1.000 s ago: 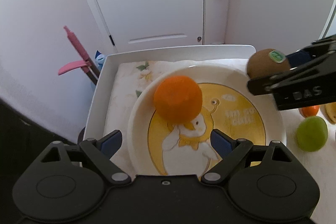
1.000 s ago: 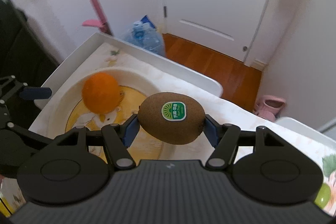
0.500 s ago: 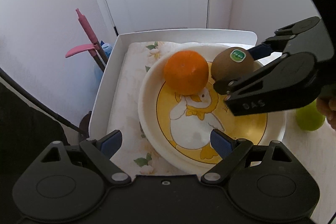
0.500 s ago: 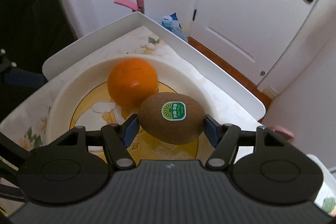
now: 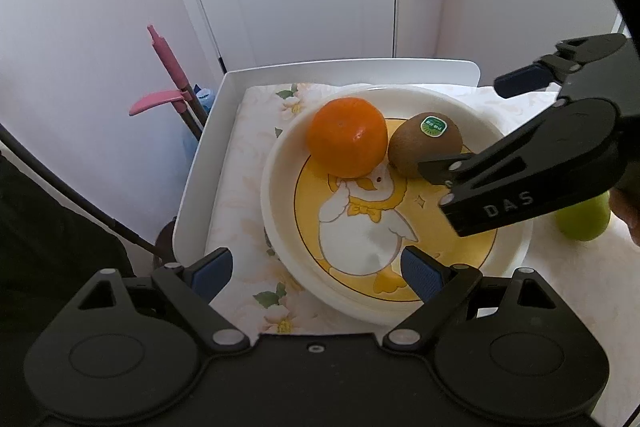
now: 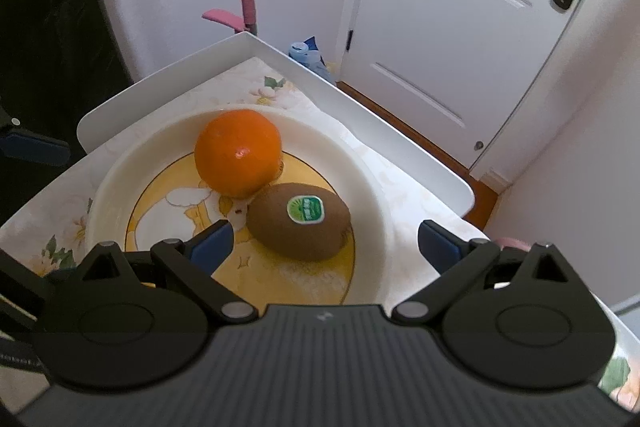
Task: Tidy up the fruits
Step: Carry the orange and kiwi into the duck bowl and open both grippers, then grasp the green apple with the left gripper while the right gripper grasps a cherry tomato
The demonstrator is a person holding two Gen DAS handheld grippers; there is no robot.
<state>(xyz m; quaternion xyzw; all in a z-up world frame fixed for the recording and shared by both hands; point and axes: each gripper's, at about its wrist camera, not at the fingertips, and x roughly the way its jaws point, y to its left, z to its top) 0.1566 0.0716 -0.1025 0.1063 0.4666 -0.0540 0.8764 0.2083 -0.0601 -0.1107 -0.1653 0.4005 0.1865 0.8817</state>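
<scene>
An orange (image 5: 346,135) and a brown kiwi with a green sticker (image 5: 425,143) lie side by side in the white bowl with a yellow duck print (image 5: 280,211). They also show in the right wrist view: the orange (image 6: 237,151), the kiwi (image 6: 300,221), the bowl (image 6: 120,163). My right gripper (image 6: 324,241) is open just behind the kiwi, not touching it; it shows in the left wrist view (image 5: 496,123). My left gripper (image 5: 316,273) is open and empty over the bowl's near rim.
The bowl stands on a floral cloth in a white tray (image 5: 208,147). A green fruit (image 5: 584,219) lies right of the bowl. A pink tool (image 5: 168,83) leans beyond the tray's left edge. A white door (image 6: 460,7) is behind.
My right gripper carried the kiwi over the bowl, lowered it next to the orange, and opened, leaving it in the bowl. My left gripper drew back from the orange.
</scene>
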